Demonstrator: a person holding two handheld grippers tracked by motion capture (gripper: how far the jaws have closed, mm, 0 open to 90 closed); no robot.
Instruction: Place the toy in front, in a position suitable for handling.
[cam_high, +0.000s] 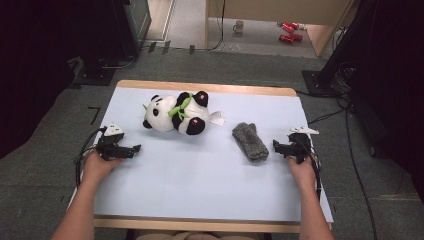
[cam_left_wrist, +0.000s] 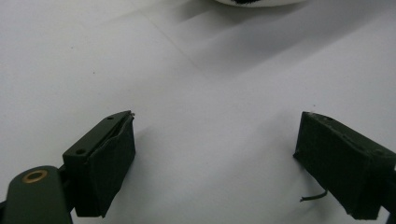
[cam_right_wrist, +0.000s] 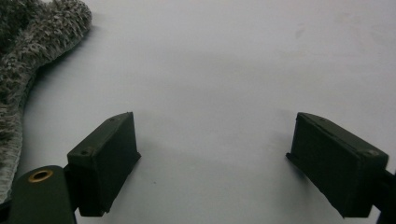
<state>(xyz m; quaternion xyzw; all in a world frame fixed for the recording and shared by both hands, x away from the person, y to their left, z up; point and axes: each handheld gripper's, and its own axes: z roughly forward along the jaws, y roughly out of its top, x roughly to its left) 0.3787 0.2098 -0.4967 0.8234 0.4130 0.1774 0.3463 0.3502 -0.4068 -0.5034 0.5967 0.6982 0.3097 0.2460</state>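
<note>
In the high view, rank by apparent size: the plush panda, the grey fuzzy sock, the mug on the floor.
1. plush panda, largest on the white table cover.
2. grey fuzzy sock, clearly smaller than the panda.
3. mug, smallest as seen, but it stands far off on the floor, so its true size is unsure.

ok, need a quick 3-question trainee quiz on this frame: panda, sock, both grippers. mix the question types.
1. True or false: the right gripper is shut on the grey sock.
2. Which gripper lies nearer the sock? A) left gripper B) right gripper
3. Fill in: the plush panda wears a ____ ribbon around its neck.

Key:
1. False. In the right gripper view its jaws stand wide apart over bare white table cover, with the sock off to the side.
2. B. In the high view the right gripper's tips point at the sock from just beside it.
3. Green.
</note>
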